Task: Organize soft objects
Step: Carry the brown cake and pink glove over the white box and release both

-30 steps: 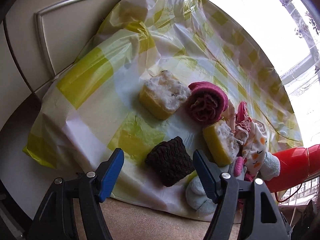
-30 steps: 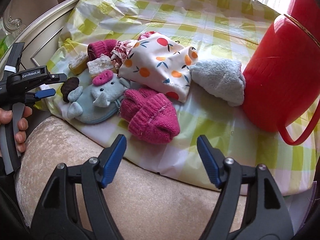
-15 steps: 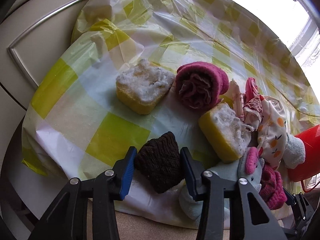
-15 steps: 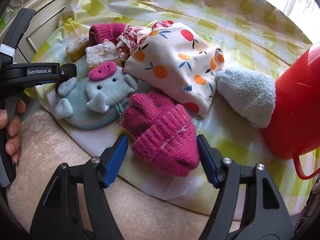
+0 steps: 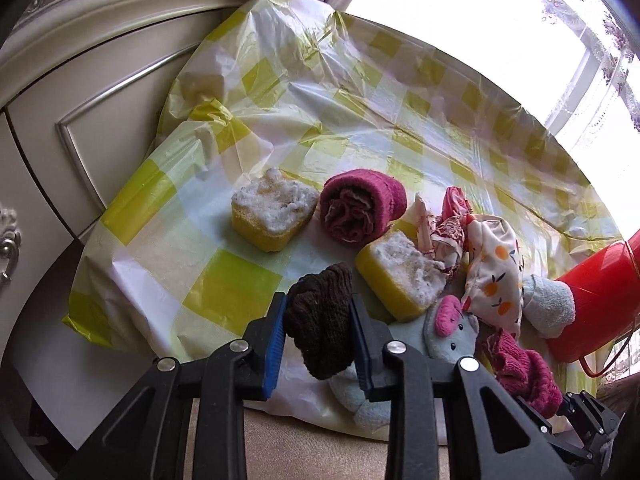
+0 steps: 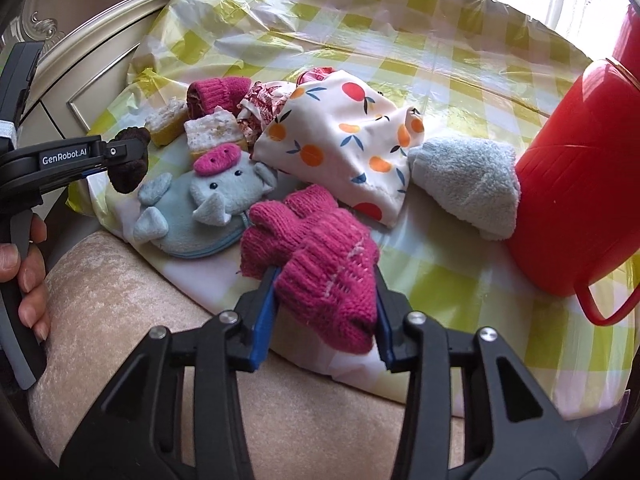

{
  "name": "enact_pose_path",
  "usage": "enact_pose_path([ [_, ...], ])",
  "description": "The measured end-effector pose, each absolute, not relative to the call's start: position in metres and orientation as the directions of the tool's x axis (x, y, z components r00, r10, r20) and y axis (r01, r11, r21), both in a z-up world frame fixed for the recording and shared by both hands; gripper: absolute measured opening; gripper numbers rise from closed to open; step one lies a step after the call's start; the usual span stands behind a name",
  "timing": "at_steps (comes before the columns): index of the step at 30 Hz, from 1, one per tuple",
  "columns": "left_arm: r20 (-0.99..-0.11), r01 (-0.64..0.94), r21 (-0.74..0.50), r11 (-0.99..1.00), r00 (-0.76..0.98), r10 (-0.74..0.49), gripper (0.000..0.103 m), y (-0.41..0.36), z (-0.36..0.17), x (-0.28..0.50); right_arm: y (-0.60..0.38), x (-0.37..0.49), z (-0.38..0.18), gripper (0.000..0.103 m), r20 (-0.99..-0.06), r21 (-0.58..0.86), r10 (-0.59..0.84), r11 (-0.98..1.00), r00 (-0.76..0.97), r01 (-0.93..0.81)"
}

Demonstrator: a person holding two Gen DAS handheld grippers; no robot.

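My left gripper (image 5: 317, 312) is closing on a dark brown knitted piece (image 5: 320, 336); both blue pads press its sides and it hangs just above the cloth. The right wrist view shows that same gripper (image 6: 120, 152) from the side, with the brown piece (image 6: 128, 168) in it and a hand on its handle. My right gripper (image 6: 325, 280) is closing on a pink knitted glove (image 6: 320, 248), and the pads squeeze its cuff end. Two yellow sponges (image 5: 272, 216) (image 5: 400, 276), a rolled pink towel (image 5: 360, 208) and a blue elephant plush (image 6: 216, 196) lie beyond.
A fruit-print cloth (image 6: 344, 136) and a light blue towel (image 6: 468, 180) lie mid-table beside a tipped red bucket (image 6: 572, 200) at the right. A yellow-checked plastic sheet (image 6: 400, 40) covers the surface. A beige cushion (image 6: 120, 300) runs along the near edge, with a cream cabinet (image 5: 100, 80) at the left.
Both grippers went from wide open to closed in on their items. The left one took the brown knit and lifted it; the right one moved in around the pink glove.
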State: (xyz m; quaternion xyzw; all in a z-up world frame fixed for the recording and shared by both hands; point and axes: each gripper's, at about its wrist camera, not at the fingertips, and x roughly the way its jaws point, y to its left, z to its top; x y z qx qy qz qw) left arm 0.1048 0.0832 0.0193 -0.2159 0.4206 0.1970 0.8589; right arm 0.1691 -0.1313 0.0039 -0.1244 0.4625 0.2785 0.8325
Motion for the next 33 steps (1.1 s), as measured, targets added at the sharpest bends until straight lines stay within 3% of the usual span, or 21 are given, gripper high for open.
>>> enact_pose_path([
  [9,-0.789,-0.418,-0.199,0.886,0.604,0.107,0.031,0.034,0.038,0.098,-0.172,0.151,0.023,0.045,-0.808,0.098,0.370,0.851,0.458,-0.515],
  [19,-0.795,-0.242,-0.221,0.945,0.606,-0.031,0.031,-0.046,0.040,0.102,-0.231,0.136,0.034,0.045,-0.794,0.106,0.332,0.901,0.510,-0.421],
  [33,-0.798,0.093,-0.286,0.954,0.527,-0.291,0.031,-0.186,0.040,0.098,-0.369,0.097,0.040,0.045,-0.805,0.037,0.129,0.985,0.579,-0.167],
])
